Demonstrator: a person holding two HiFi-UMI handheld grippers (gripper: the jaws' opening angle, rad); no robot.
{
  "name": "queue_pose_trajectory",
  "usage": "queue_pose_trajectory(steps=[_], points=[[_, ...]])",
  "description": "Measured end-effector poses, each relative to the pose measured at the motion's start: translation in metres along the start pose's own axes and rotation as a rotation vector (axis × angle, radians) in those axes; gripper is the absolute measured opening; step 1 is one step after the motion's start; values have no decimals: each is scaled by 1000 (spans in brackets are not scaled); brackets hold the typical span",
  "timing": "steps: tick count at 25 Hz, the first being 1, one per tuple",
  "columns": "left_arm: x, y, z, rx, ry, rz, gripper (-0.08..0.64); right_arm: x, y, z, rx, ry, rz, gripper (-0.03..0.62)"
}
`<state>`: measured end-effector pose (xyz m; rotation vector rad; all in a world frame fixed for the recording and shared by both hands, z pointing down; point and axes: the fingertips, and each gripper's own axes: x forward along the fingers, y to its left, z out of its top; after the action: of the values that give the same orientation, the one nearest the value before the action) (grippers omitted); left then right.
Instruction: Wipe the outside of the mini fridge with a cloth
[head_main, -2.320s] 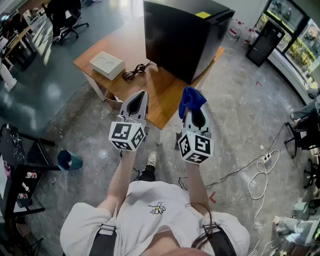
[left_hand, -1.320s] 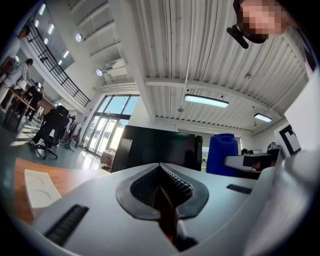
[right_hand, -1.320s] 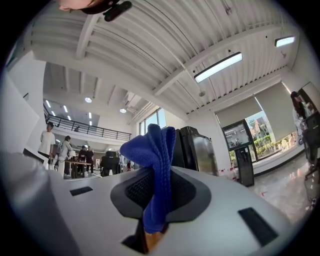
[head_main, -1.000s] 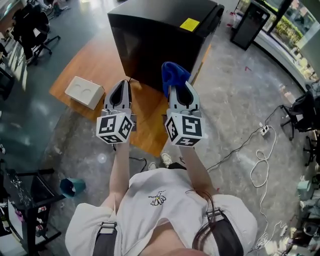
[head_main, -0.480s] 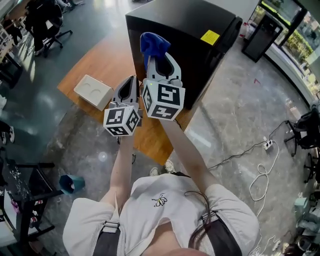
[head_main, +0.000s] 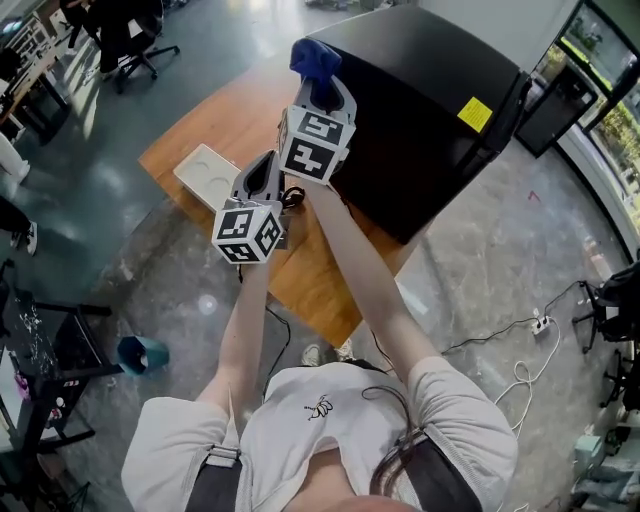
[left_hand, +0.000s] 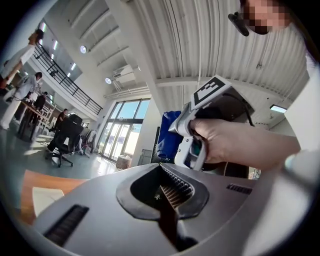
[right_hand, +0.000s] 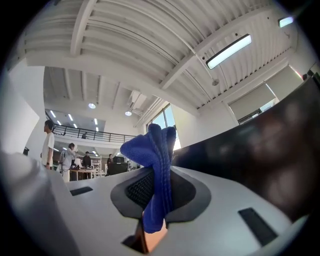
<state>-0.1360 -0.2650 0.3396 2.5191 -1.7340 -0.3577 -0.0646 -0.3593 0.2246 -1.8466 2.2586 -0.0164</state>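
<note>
Head view shows the right gripper (head_main: 318, 84) raised beside the upper left corner of the black box-shaped mini fridge (head_main: 430, 105), which stands at the far right of the brown wooden table (head_main: 225, 125). Its jaws are clenched on a bunched blue knitted cloth (head_main: 312, 58), while the left gripper (head_main: 264, 168) hangs lower and nearer, jaws pressed together on nothing. Because only a small tuft pokes past the jaws, a firm stroke could likely drag the cloth loose or let the hard jaw tips scrape the glossy panel.
</note>
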Motion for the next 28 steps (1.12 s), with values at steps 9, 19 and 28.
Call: queue_pose_trajectory(steps=[9,19,28], points=[[-1,34,-2,-4,7,58,5,39,11,-6,-61,4,-59,69],[-4,41,-5,-19,6,67,5,52,8,-9,-113,7,-110,69],[-7,30,-2,-20,1,54,5,48,4,-9,-146,16,-115,69]])
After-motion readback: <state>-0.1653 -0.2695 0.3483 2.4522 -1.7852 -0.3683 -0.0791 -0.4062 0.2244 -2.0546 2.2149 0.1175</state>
